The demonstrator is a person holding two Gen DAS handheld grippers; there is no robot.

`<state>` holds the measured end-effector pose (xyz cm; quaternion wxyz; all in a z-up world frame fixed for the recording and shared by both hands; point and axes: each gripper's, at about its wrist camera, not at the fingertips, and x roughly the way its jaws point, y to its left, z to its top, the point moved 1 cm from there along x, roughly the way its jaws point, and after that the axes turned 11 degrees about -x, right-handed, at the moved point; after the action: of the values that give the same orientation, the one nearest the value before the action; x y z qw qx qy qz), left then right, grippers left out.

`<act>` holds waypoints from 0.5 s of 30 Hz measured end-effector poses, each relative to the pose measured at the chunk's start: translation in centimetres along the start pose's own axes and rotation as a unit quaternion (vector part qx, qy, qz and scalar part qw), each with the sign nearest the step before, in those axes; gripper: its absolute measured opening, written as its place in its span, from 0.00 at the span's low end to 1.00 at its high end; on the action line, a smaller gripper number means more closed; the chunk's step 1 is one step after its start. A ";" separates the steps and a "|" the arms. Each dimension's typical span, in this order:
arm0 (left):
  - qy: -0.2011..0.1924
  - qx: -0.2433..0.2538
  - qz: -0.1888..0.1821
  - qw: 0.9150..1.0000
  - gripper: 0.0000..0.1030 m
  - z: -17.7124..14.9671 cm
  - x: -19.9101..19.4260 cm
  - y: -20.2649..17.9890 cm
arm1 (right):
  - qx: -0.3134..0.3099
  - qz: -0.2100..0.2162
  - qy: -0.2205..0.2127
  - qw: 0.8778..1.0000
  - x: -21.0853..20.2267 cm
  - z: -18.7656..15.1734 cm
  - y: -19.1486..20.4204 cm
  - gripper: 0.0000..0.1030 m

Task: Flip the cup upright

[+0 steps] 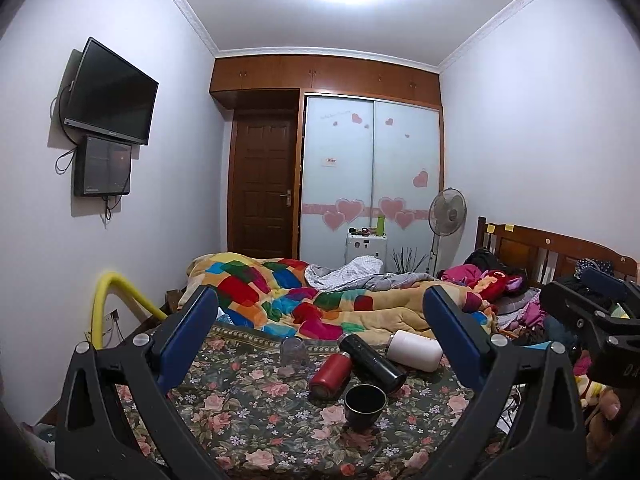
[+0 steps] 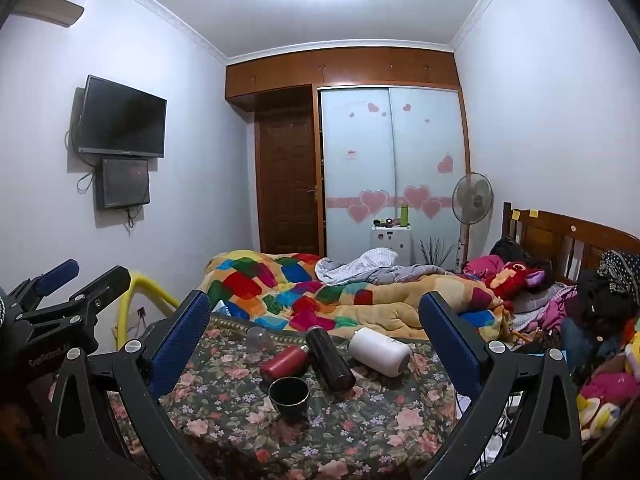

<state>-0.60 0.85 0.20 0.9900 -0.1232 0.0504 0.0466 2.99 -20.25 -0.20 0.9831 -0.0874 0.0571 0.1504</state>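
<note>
The left hand-held gripper [image 1: 320,340] hangs above the near edge of the bed with its blue-padded jaws spread wide and nothing between them. The right hand-held gripper [image 2: 316,344] is beside it, jaws likewise spread and empty; each one shows at the edge of the other's wrist view.

Framed between the fingers, on the floral bedspread [image 1: 240,420], lies a cluster of drinkware. Nearest is a black cup [image 1: 365,406] standing with its open mouth upward. Just behind it a red bottle [image 1: 331,374] lies on its side, and a black flask [image 1: 372,364] lies on its side next to it, the two touching or nearly so. To the right of the flask a white bottle [image 1: 414,350] also lies on its side. To the left, a clear cup [image 1: 292,354] stands mouth down on the bedspread, apart from the red bottle.

Behind the cluster a patchwork quilt [image 1: 280,296] is heaped across the bed, with plush toys [image 1: 496,280] and clothes against the wooden headboard [image 1: 552,248]. A standing fan [image 1: 447,212], a wardrobe with heart stickers [image 1: 372,176], a brown door [image 1: 264,184] and a wall-mounted television [image 1: 110,94] fill the room beyond.
</note>
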 end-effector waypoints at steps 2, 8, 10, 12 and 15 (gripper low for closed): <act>0.000 0.000 0.000 1.000 1.00 0.0 0.0 0.0 | 0.001 0.002 0.001 1.000 0.0 0.0 0.0 1.00; 0.002 0.001 -0.002 1.000 1.00 -0.1 0.2 -0.1 | 0.001 0.006 0.003 1.000 -0.2 -0.4 -0.2 1.00; 0.002 0.002 -0.003 1.000 1.00 -0.1 0.3 -0.2 | 0.002 0.007 0.004 1.000 -0.2 -0.4 -0.2 1.00; 0.003 0.002 -0.005 1.000 1.00 -0.1 0.4 -0.2 | 0.002 0.008 0.005 1.000 -0.3 -0.4 -0.3 1.00; 0.002 0.003 -0.005 1.000 1.00 -0.1 0.4 -0.2 | 0.004 0.010 0.006 1.000 -0.1 -0.3 -0.4 1.00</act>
<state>-0.20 0.67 0.12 0.9905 -0.1206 0.0523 0.0413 3.00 -20.75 -0.42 0.9814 -0.0842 0.0642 0.1598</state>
